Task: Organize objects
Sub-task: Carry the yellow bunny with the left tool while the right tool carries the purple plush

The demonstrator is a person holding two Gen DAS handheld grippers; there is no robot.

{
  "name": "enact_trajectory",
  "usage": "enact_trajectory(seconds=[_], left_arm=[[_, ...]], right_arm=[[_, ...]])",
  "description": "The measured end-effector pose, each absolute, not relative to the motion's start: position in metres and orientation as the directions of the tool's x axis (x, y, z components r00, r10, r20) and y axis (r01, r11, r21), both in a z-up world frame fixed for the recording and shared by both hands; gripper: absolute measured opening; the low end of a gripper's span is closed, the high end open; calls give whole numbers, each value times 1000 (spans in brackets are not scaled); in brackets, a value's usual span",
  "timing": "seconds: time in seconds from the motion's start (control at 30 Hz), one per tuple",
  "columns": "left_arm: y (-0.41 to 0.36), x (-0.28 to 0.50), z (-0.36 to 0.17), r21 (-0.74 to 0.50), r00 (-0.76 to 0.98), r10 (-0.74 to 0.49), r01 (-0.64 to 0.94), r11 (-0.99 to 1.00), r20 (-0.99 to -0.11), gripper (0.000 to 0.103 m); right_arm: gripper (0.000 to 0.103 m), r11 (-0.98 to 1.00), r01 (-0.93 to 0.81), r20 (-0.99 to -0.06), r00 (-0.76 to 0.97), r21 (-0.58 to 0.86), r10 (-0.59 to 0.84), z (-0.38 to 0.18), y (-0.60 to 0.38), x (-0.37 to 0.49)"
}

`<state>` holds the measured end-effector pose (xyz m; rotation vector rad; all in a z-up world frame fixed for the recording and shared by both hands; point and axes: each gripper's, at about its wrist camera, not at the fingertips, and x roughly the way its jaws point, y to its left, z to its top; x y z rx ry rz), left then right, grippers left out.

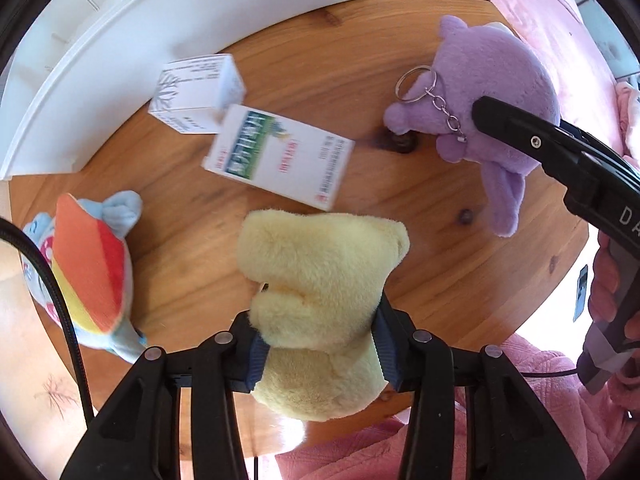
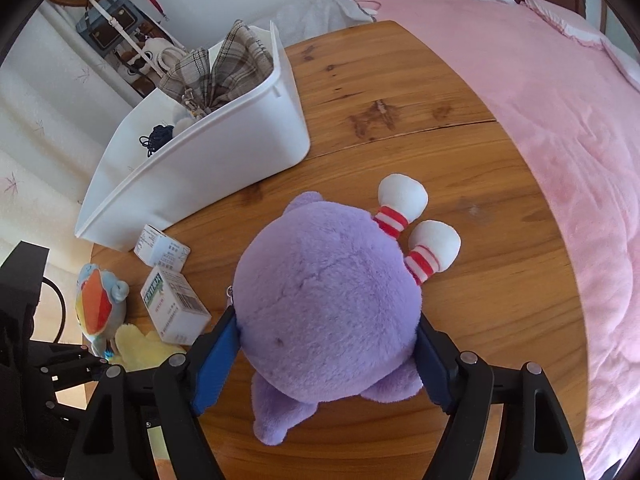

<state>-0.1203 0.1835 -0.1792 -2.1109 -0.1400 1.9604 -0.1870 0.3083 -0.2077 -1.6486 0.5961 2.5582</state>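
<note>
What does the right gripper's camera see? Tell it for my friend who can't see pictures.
The right gripper squeezes a fluffy purple plush toy over a round wooden table. Behind it to the left stands a white bin holding plaid cloth, with two small boxes in front, and a pink bed on the right.

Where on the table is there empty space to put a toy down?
The wooden table is bare between the white bin and the pink bed, and beyond the purple plush toward the bed. It's crowded by the two boxes, the rainbow plush and the yellow plush.
</note>
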Motion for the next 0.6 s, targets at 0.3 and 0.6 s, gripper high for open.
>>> enact_trajectory(seconds=[0.3,0.6], left_arm=[[227,-101,-151,-233,32,235,37,-972,-972,48],[242,-80,-115,-226,-69,215,226,-948,-974,48]], right_arm=[[80,-941,-146,-877,-428,304,-217,-198,343,-174],[80,-955,-54,-853,-466,292,-235,-178,368,-179]])
